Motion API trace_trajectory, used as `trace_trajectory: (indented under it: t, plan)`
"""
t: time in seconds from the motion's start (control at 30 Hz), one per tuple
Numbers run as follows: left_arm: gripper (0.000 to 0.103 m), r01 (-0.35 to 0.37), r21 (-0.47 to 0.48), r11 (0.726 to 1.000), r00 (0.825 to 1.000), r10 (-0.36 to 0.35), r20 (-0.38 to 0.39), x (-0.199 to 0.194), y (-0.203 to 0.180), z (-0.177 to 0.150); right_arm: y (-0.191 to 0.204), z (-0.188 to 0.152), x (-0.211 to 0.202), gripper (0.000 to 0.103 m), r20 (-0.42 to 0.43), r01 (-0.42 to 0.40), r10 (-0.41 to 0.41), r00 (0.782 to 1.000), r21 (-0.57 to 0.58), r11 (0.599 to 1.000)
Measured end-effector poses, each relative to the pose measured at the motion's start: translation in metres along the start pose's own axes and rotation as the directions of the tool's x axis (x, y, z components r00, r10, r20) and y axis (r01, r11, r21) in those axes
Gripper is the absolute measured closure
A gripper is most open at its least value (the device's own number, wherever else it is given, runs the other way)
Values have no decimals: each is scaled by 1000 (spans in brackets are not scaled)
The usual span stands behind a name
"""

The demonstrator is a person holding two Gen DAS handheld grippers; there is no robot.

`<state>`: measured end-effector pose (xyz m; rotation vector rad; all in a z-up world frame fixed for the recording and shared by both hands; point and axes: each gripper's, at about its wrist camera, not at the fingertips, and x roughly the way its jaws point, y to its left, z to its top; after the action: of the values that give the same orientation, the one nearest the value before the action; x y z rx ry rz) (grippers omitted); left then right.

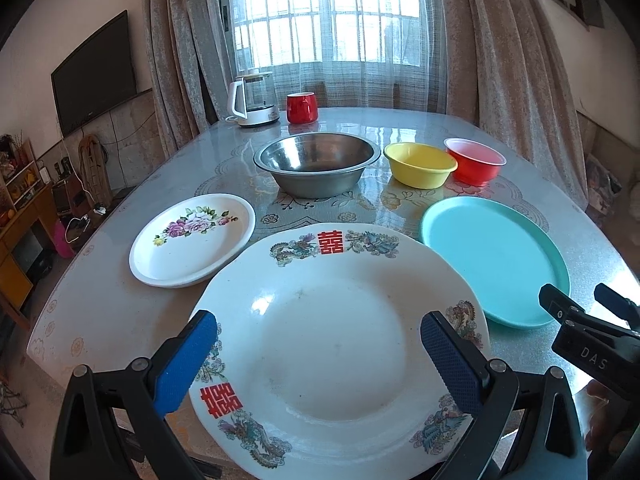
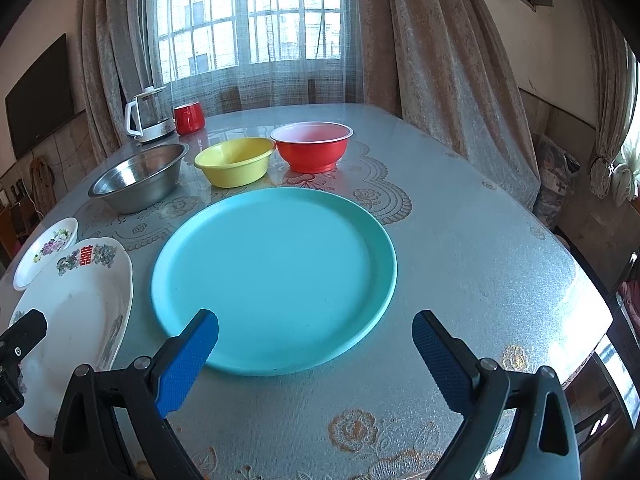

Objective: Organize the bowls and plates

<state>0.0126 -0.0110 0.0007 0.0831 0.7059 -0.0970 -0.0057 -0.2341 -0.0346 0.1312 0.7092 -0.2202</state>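
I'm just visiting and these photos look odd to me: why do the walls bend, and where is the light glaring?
Left wrist view: the fisheye lens bows the curtains and darkens the corners; the window is blown out white, and its glare streaks the table behind the steel bowl. Right wrist view: same bending; the window shows more detail, and the teal plate is sharp.

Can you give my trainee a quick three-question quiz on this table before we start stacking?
1. True or false: the yellow bowl sits inside the steel bowl.
2. Which plate lies before the right gripper? A teal plate; B flower plate; C dragon plate.
3. Fill in: the left gripper is ____, holding nothing.

Key: 1 false, they stand apart. 2 A. 3 open.
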Motion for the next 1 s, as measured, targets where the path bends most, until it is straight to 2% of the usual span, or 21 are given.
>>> trace_trajectory:
  t: [0.1,0.37,0.53,0.63,0.67,0.8,0.93,1.0]
  plan:
    - [0,31,24,999,1000,-30,-8,2,-6,3,-6,-2,3,4,-10,5,-4,1000,18,1000]
    - [0,50,125,991,999,-51,5,7,-20,19,-29,-1,10,4,-25,12,-10,1000,77,997]
    - [0,79,141,987,997,-75,-30,18,-20,34,-43,3,15,9,-42,-22,27,999,124,992]
    - [0,112,121,986,992,-104,-71,27,-18,42,-48,7,18,23,-51,-43,51,997,137,990]
    - [0,128,110,986,990,-120,-76,29,-17,45,-48,8,19,32,-52,-52,60,997,136,989]
    - [0,161,113,980,986,-154,-65,32,-21,59,-51,13,25,50,-66,-78,88,994,141,987]
    - [0,119,141,983,993,-115,-36,36,-29,75,-55,14,35,59,-91,-89,104,990,163,983]
    - [0,115,149,982,993,-110,-46,41,-32,83,-56,14,38,62,-102,-89,106,989,165,982]
